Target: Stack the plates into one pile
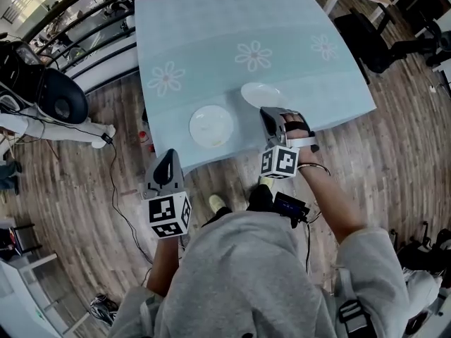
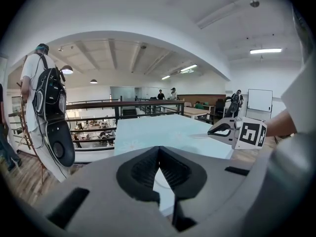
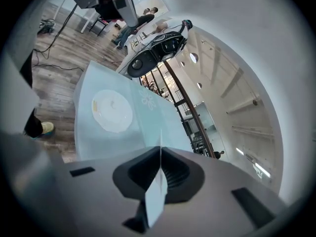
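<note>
Pinching a round white plate (image 1: 259, 94) by its rim, the right claw (image 1: 270, 111) holds it over the pale blue flowered counter (image 1: 211, 41). Kept level, it should settle centred on the second white plate (image 1: 211, 126) nearby. The left claw (image 1: 168, 162) is pressed together, empty.

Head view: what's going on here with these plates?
A person stands at the table's near edge with a hand-held gripper in each hand. The right hand-held gripper is shut on the rim of one white plate, holding it over the light blue tablecloth. A second plate lies flat on the cloth to its left. The left hand-held gripper is shut, empty, and off the table's edge. The plates are not yet stacked.
</note>
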Demonstrator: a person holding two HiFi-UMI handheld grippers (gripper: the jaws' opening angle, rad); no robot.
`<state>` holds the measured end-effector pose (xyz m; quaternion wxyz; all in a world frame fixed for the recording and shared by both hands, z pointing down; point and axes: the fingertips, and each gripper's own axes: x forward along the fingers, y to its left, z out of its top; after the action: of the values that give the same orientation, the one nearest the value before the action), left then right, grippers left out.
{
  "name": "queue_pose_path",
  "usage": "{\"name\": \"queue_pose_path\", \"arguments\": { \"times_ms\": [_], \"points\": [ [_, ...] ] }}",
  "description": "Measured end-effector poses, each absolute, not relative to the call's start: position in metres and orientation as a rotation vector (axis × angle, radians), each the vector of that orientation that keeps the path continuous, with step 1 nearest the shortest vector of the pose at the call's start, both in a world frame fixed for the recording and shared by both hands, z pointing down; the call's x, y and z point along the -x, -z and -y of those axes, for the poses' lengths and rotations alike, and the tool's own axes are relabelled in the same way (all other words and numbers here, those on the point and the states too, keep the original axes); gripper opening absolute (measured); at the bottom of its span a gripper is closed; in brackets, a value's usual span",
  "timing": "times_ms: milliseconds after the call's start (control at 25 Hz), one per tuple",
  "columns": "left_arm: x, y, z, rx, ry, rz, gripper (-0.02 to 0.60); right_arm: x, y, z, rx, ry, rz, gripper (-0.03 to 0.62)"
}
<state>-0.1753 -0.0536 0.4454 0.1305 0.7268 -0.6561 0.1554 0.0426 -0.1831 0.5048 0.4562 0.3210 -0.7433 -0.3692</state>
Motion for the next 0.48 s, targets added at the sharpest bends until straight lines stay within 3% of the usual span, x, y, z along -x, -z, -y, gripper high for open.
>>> {"name": "queue_pose_path", "arguments": {
  "times_ms": [480],
  "points": [
    [0.235,-0.456,0.023,-2.061,-0.481,1.928,0.017,0.059,-0.537,0.14,-0.655,0.945,1.902,0.031]
  ]
}}
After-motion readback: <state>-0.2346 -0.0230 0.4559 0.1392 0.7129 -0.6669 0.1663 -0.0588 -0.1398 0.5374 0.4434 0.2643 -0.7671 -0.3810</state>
